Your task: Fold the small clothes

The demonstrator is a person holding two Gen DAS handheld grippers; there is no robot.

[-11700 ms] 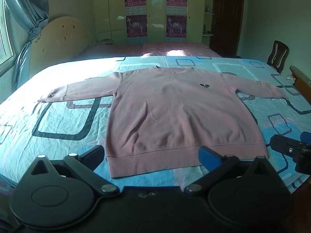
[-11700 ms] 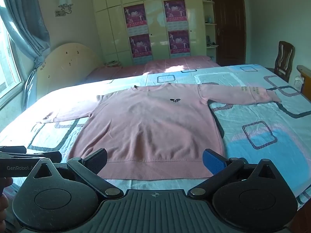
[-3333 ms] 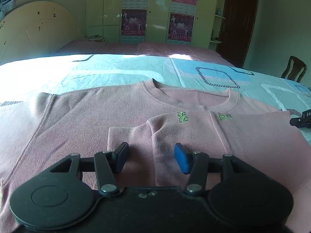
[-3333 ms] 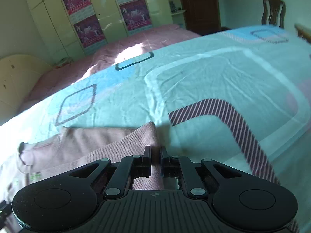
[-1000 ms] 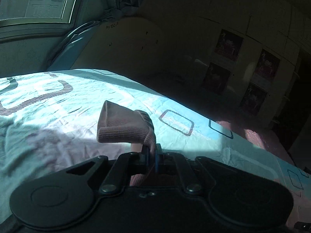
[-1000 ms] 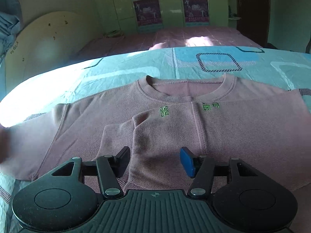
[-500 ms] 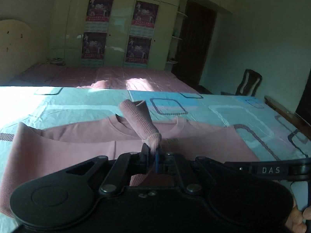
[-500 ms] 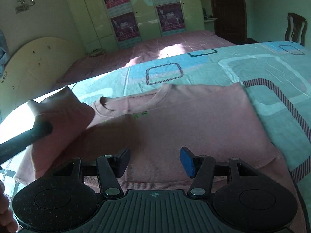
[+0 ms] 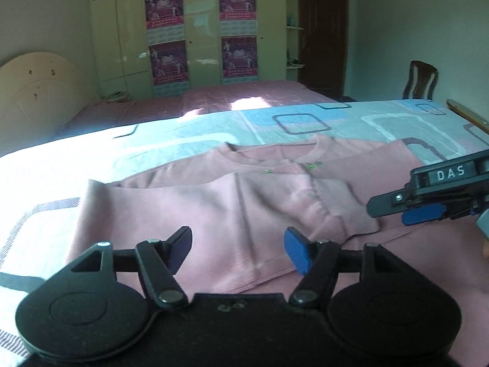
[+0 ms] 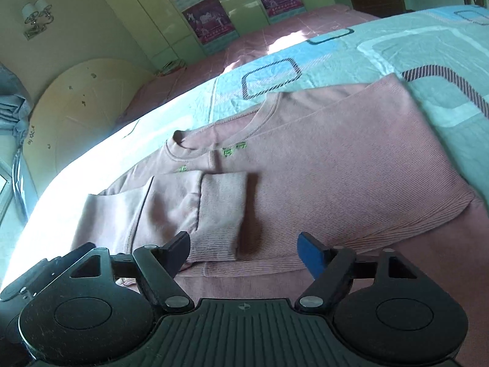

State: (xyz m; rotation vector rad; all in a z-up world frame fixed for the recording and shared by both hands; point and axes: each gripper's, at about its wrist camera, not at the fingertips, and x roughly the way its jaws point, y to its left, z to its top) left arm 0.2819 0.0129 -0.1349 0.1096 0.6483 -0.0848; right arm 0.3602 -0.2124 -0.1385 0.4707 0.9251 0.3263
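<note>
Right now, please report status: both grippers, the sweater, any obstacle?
Left gripper opening, empty. Right gripper opening, empty. Pink sweater flat on bed, both sleeves folded in. Nothing in the way.

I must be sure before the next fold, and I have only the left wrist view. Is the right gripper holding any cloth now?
Observer: No. The right gripper has its jaws wide apart and opening, with no cloth pinched. The pink sweater lies flat under and beyond them.
Operator: In my view that gripper covers the sweater's right side. Is that side folded in?
Observer: Yes. It ends in a straight folded edge that runs down to the hem corner, and the bedsheet lies bare beside it.
</note>
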